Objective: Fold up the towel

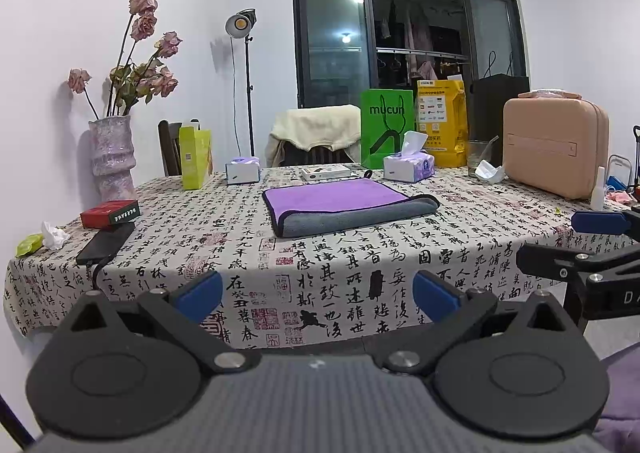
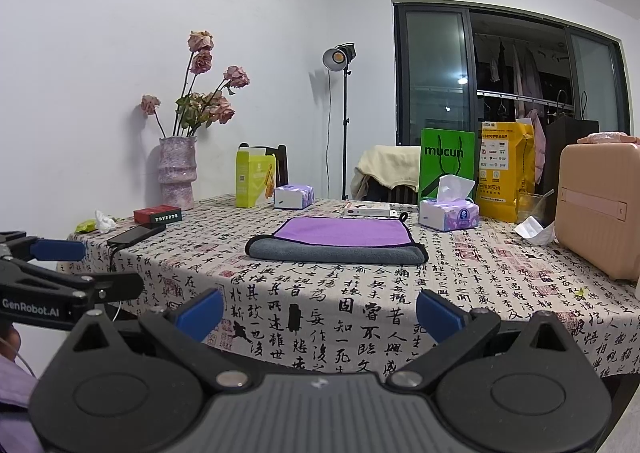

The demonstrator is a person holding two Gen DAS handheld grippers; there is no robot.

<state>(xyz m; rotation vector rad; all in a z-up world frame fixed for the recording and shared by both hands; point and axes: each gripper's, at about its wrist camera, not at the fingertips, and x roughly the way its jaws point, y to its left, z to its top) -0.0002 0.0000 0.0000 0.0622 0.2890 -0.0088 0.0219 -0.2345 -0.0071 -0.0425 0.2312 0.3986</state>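
A purple towel with a grey underside (image 1: 344, 205) lies folded flat in the middle of the table; its near grey edge is rolled over. It also shows in the right wrist view (image 2: 340, 239). My left gripper (image 1: 318, 295) is open and empty, held off the table's near edge, well short of the towel. My right gripper (image 2: 318, 313) is open and empty, also off the near edge. Each gripper shows at the side of the other's view: the right one (image 1: 596, 241), the left one (image 2: 60, 265).
The table (image 1: 360, 277) has a calligraphy-print cloth. A vase of dried roses (image 1: 112, 157), red box (image 1: 110, 213) and phone (image 1: 106, 243) stand at the left. Tissue packs (image 1: 408, 167), a green bag (image 1: 386, 129), a yellow bag (image 1: 442, 121) and a pink case (image 1: 556, 147) line the back and right.
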